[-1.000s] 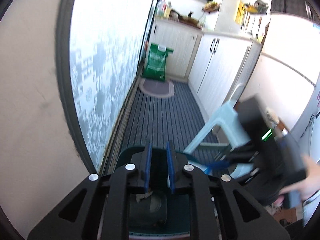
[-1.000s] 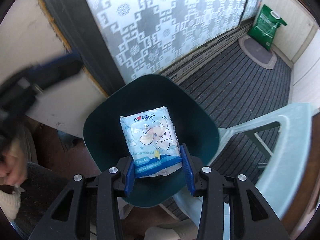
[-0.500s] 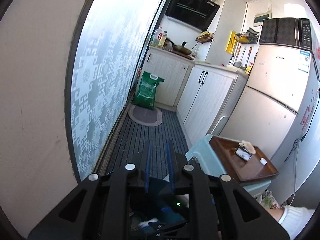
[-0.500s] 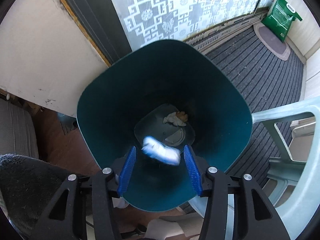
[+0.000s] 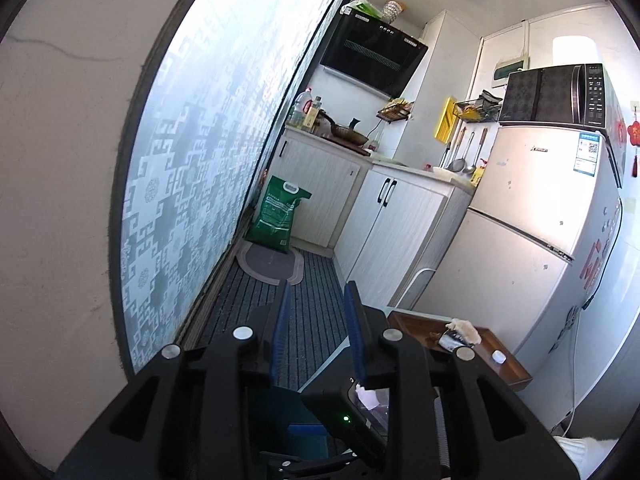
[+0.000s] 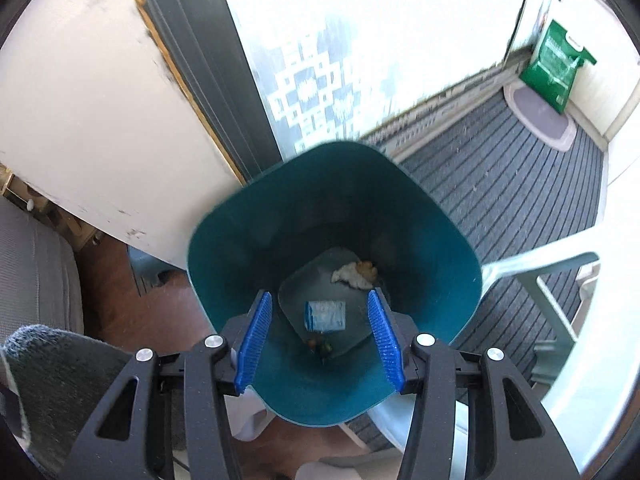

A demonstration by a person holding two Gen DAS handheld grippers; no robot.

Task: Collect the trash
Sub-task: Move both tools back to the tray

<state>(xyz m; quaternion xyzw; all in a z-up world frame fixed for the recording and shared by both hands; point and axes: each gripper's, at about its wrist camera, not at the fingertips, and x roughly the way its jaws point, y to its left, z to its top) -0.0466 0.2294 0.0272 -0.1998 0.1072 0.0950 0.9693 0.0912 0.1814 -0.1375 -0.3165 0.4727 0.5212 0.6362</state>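
Note:
My right gripper [image 6: 319, 295] points down into a teal bin [image 6: 440, 240]. Its jaws are closing with nothing between them. A blue-and-white tissue packet [image 6: 325, 315] lies on the bin's bottom, beside a crumpled tissue [image 6: 352, 272] and small scraps [image 6: 320, 346]. My left gripper [image 5: 317, 292] is held nearly level, facing down the kitchen, with its jaws opening and empty. Below it shows the right gripper's black body [image 5: 348, 412] with a green light. A wooden tray [image 5: 508, 364] at right carries a crumpled wrapper [image 5: 460, 332] and a white cap [image 5: 499, 356].
A pale plastic stool [image 6: 560, 280] stands right of the bin. A frosted patterned door [image 5: 192, 184] runs along the left. A green sack [image 5: 278, 216] and mat lie at the far end. White cabinets [image 5: 400, 224] and a fridge [image 5: 540, 240] line the right. A grey seat [image 6: 32, 272] sits at left.
The tissue packet left my right gripper and fell to the bin's bottom. My left gripper rose and tilted up from the bin toward the kitchen, and its jaws widened.

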